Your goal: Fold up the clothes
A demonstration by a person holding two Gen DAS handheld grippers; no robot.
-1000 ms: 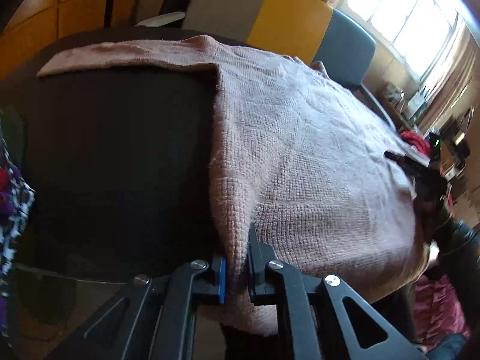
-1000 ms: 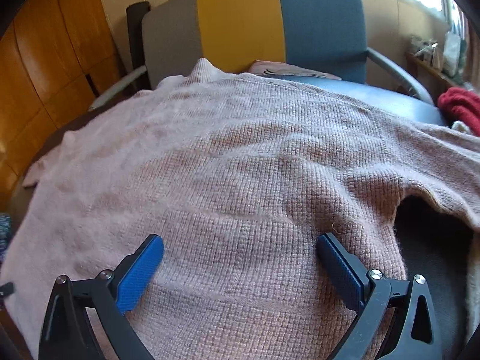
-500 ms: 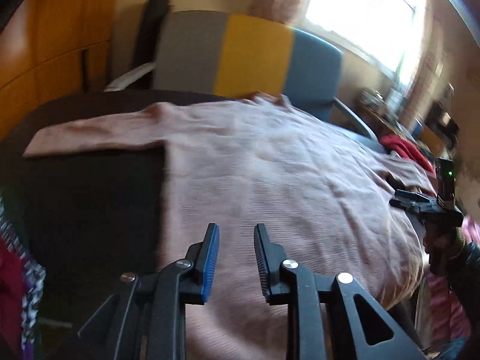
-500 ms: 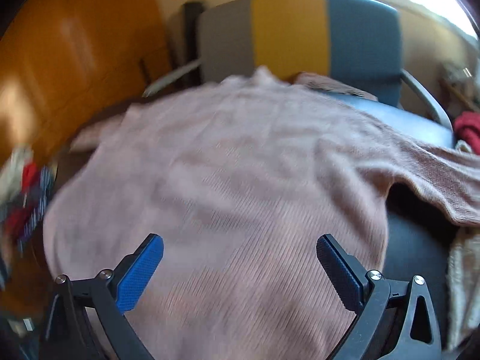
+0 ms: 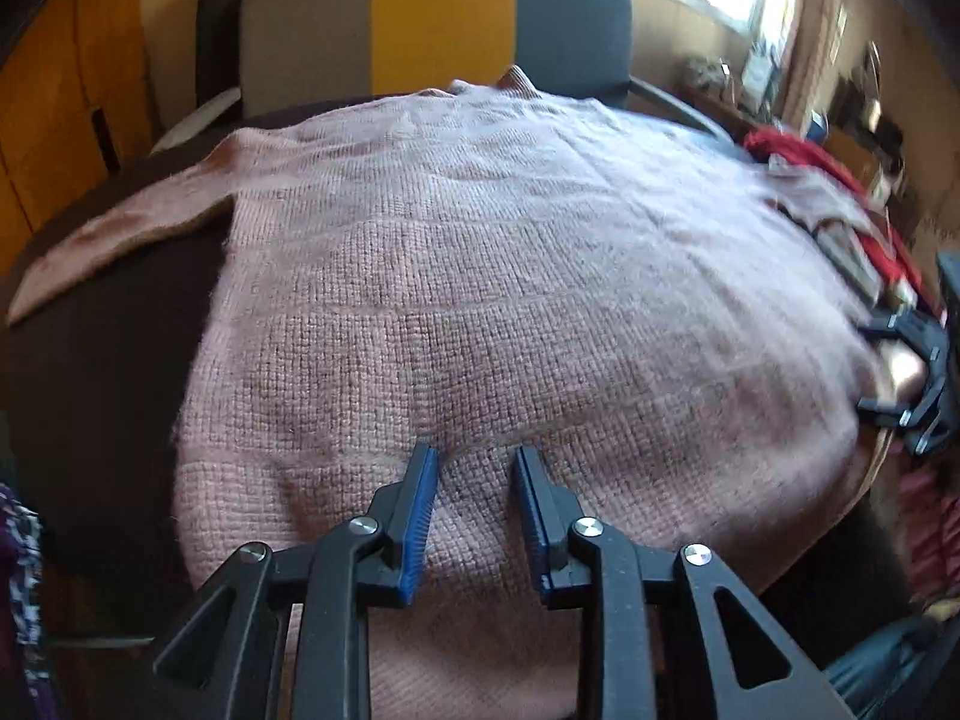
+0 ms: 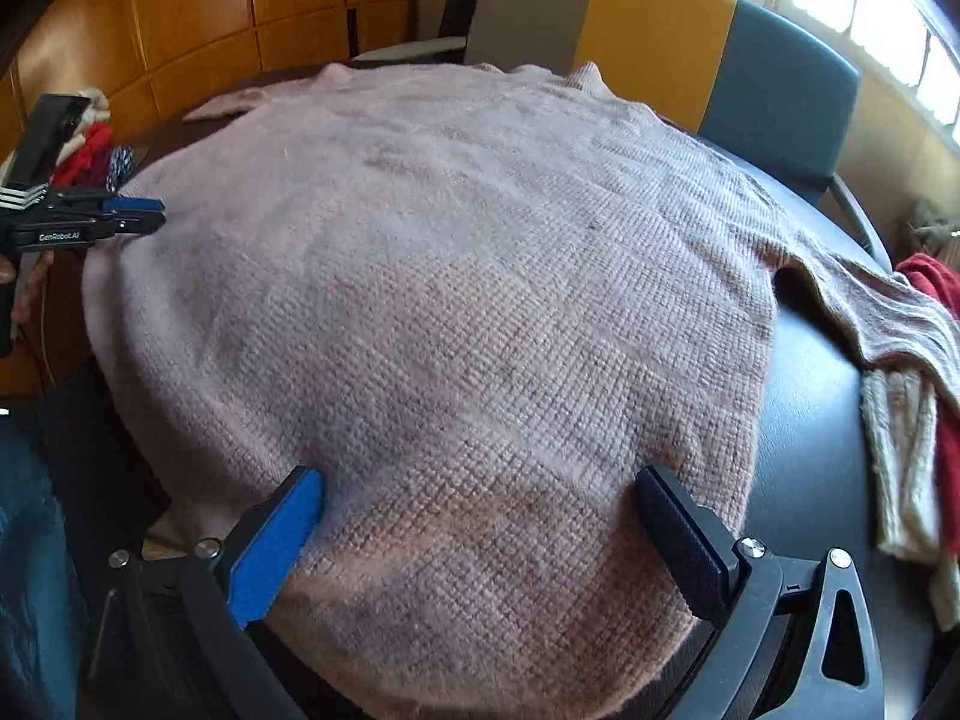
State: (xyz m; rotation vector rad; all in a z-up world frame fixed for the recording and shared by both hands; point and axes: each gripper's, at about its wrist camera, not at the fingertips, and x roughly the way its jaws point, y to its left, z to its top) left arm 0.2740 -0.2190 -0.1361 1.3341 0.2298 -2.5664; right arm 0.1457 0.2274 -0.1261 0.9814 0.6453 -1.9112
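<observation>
Sweater (image 6: 456, 276) lies flat (unfolded) under both parted hand-held grippers (image 6: 480, 516).

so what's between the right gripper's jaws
Only the hem part of the pink sweater, lying flat between the wide-open right gripper jaws, unpinched; the right wrist view shows it.

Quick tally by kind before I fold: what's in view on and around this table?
Pink sweater: 1
Grippers, left gripper and right gripper: 2
Tricolour chair: 1
Red garment: 1
Cream knit: 1
Total: 6
</observation>
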